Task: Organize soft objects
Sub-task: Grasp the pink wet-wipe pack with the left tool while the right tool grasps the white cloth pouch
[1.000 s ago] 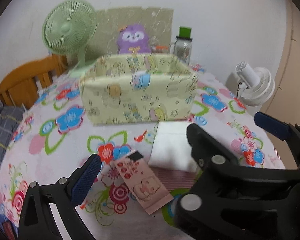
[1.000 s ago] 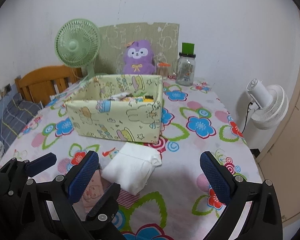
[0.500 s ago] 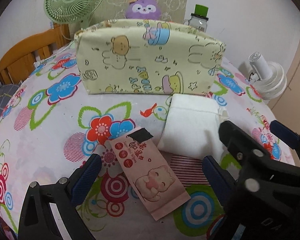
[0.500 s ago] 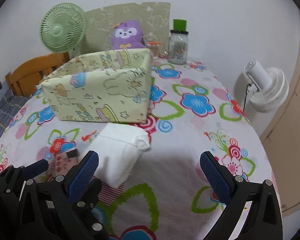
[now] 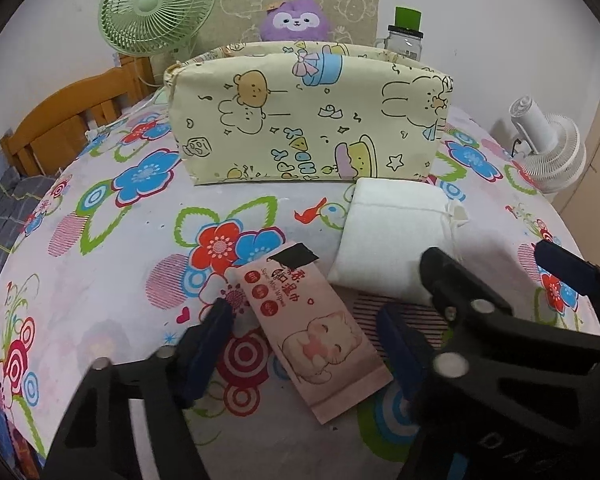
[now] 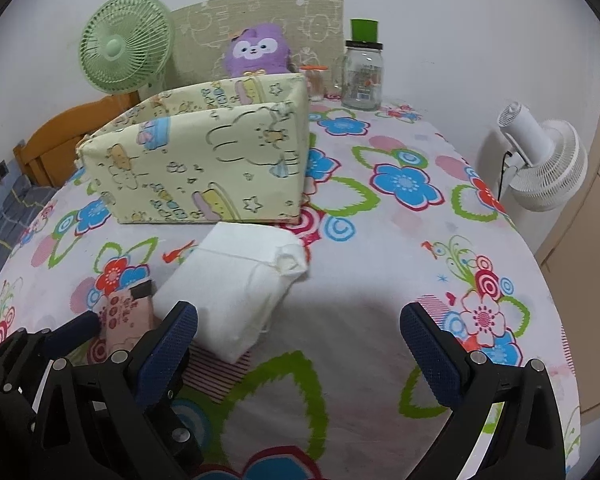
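Lowered since a second ago over the floral counter (image 5: 100, 264), left gripper (image 5: 304, 336) half-closing astride the pink wipes pack (image 5: 312, 328), pads not yet pressing; right gripper (image 6: 298, 340) wide open, empty, beside the white pouch (image 6: 228, 292) before the box (image 5: 308, 120).

Left gripper (image 5: 304, 344) of matte black plastic, angular open-framed arms, dark blue textured pads (image 5: 206, 350), round silver screw heads, raised lettering on its body, right gripper (image 6: 298, 344) alike, blue diamond-patterned pads (image 6: 430, 354)
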### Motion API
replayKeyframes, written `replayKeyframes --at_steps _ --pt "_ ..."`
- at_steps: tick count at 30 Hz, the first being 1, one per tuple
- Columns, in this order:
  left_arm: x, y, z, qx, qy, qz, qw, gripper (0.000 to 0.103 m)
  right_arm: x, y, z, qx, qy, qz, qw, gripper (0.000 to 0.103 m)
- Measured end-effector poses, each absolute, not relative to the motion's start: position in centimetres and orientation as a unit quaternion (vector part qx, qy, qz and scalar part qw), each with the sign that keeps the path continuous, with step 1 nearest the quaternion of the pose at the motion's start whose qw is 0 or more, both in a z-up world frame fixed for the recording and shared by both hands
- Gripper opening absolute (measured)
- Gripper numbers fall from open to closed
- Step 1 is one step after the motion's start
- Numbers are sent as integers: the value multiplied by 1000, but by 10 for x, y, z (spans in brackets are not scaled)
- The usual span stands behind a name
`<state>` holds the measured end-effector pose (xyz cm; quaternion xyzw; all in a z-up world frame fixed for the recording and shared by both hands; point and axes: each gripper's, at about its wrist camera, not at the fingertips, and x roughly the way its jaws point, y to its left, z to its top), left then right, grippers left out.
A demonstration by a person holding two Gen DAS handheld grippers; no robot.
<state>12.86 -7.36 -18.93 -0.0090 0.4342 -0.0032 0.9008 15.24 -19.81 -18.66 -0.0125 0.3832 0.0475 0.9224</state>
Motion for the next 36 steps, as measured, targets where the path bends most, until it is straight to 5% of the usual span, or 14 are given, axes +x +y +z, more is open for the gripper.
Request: replayKeyframes --at_steps 4,9,33,36 --pt "122 -71 -187 -11 430 -3 903 49 150 -188 -185 -21 382 53 923 102" --pt "117 -69 -185 -12 427 -8 904 42 148 -178 -182 -26 380 60 923 103" --pt "151 -47 -183 33 426 -37 903 42 197 -152 -199 -15 428 41 903 102" --pt "155 -46 -183 32 427 -40 903 42 203 -152 -202 -8 441 41 897 89"
